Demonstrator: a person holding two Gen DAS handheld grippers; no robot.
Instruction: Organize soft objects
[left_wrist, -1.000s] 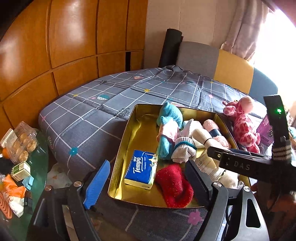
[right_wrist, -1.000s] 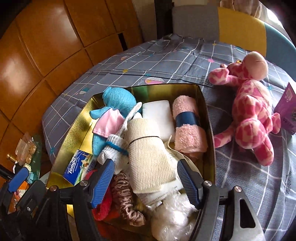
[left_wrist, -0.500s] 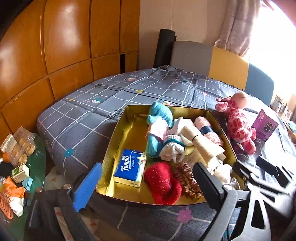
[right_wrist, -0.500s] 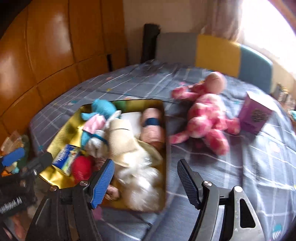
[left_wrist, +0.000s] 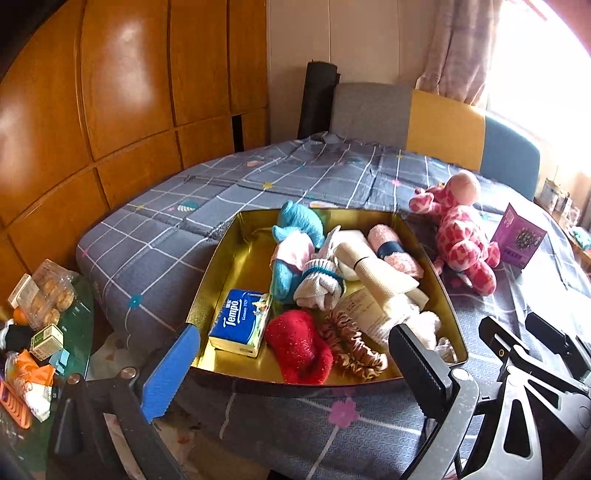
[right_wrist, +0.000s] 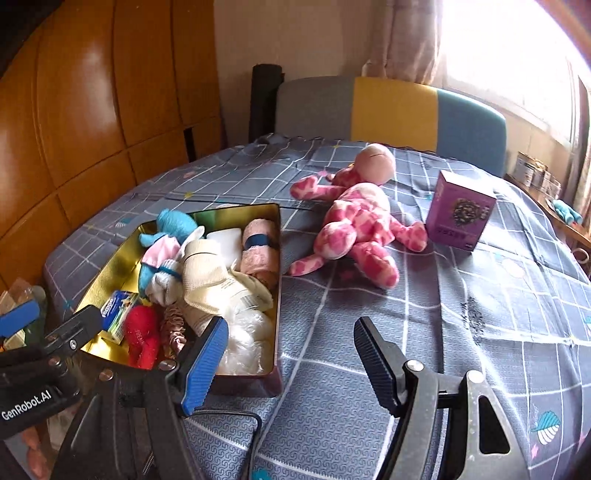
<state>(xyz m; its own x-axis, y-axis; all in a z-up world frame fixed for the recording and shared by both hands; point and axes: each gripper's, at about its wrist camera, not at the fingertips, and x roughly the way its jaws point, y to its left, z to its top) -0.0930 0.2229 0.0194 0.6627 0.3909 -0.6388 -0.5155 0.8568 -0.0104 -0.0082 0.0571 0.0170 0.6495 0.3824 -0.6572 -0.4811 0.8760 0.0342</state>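
Plastic-wrapped bundle (right_wrist: 243, 347) half hidden behind the right gripper (right_wrist: 291, 365); the left gripper (left_wrist: 295, 369) gapes too, both empty, over the shiny gold tin (left_wrist: 218, 280).

Left gripper (left_wrist: 291, 365) wide open, empty; right gripper (right_wrist: 291, 363) likewise.

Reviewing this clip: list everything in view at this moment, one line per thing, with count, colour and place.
Tin tray: 1, gold, on the checked cover.
Tempo tissue pack: 1, blue, tray's near left.
Red sock: 1, beside the tissues.
Scrunchie: 1, brown, right of the red sock.
Blue plush toy: 1, tray's far side.
Rolled pink towel: 1, dark band, tray's far right.
Beige bandage roll: 1, tray centre.
Pink giraffe plush: 1, on the cover, outside the tray.
Purple box: 1, upright beside the giraffe.
Left gripper: open, empty.
Right gripper: open, empty.
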